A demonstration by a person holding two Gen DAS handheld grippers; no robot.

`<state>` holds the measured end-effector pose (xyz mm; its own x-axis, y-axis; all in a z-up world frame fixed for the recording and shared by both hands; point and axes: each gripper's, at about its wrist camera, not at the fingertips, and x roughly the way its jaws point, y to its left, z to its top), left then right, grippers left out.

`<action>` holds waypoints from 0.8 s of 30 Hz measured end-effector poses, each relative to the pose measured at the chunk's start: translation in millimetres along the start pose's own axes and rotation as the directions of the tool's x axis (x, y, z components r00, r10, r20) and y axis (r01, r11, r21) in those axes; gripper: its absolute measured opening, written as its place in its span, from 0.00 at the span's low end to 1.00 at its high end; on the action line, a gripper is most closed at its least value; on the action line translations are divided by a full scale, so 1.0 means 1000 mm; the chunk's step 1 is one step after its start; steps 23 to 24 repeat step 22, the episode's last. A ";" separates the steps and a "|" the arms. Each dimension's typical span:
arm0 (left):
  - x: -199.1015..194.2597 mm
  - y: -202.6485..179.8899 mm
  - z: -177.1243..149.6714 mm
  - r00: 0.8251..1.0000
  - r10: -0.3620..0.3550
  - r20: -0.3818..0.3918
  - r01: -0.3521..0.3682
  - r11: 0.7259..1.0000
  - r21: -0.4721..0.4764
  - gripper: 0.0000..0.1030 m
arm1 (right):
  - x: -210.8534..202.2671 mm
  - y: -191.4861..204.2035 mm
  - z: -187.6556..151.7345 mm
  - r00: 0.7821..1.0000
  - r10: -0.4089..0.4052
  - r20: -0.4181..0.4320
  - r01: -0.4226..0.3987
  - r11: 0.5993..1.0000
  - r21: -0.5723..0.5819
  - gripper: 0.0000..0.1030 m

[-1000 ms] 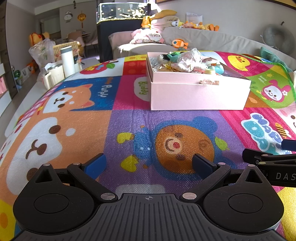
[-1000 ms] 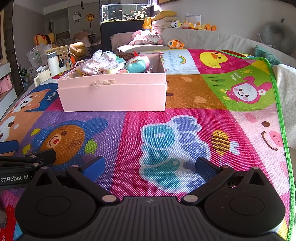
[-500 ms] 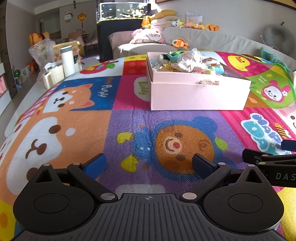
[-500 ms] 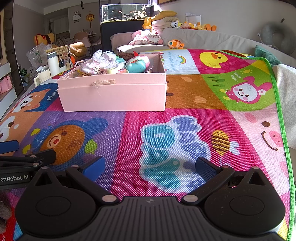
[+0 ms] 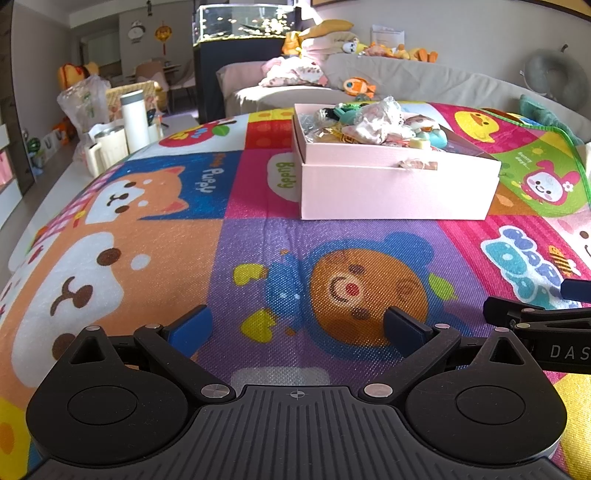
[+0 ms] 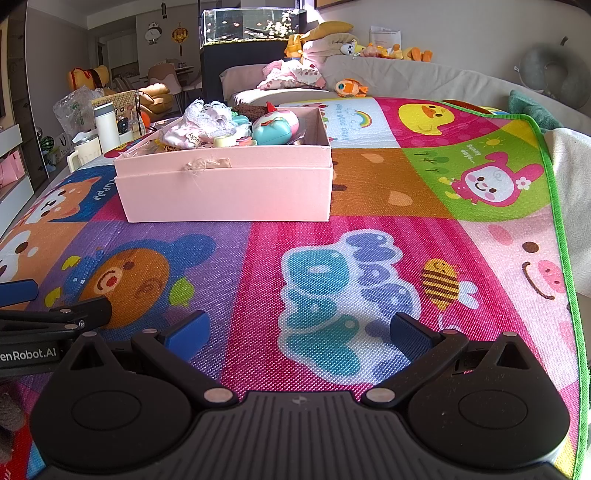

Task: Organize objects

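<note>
While both tools are resting low over the colourful cartoon-printed play mat (image 5: pixel 184 258), the left gripper (image 5: pixel 297 326) is sitting with its blue-padded black fingers (image 5: pixel 188 326) spread wide and nothing between them, above the printed brown bear face. The right gripper (image 6: pixel 297 328) is likewise gaping wide and carrying nothing, its blue-padded fingers (image 6: pixel 412 334) framing the teal and purple bubble lettering on the pink panel of the mat. Each tool is showing at the edge of the other's view: the right one is poking in at the right side of the left wrist view, and the left one is lying at the left side of the right wrist view, so the two are sitting side by side and apart.

Well ahead of both grippers, the pale pink rectangular cardboard box (image 6: pixel 225 188) is standing on the mat with its top uncovered. It is holding a heap of small things: a white lacy piece of cloth (image 6: pixel 207 114), a teal and pink rounded plastic toy (image 6: pixel 275 127) just beside it, and a small roll of tape (image 6: pixel 221 140) near the front wall. A scrap of torn tape is clinging to the box's front rim.

Beyond the mat's left edge, a white cylindrical flask with a grey cap (image 5: pixel 135 120) is standing upright near a cream jug (image 5: pixel 105 149). Behind the mat, a grey sofa (image 5: pixel 424 83) is carrying plush toys, and a glass fish tank (image 5: pixel 243 24) is sitting on a dark cabinet.
</note>
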<state>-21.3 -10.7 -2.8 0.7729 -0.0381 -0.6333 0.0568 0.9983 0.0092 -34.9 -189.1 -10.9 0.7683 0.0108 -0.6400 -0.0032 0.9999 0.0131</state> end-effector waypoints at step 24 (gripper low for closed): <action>0.001 -0.001 0.001 1.000 -0.002 0.000 0.002 1.000 -0.003 0.99 | 0.000 0.000 0.000 1.000 0.000 0.000 0.000 1.000 0.000 1.00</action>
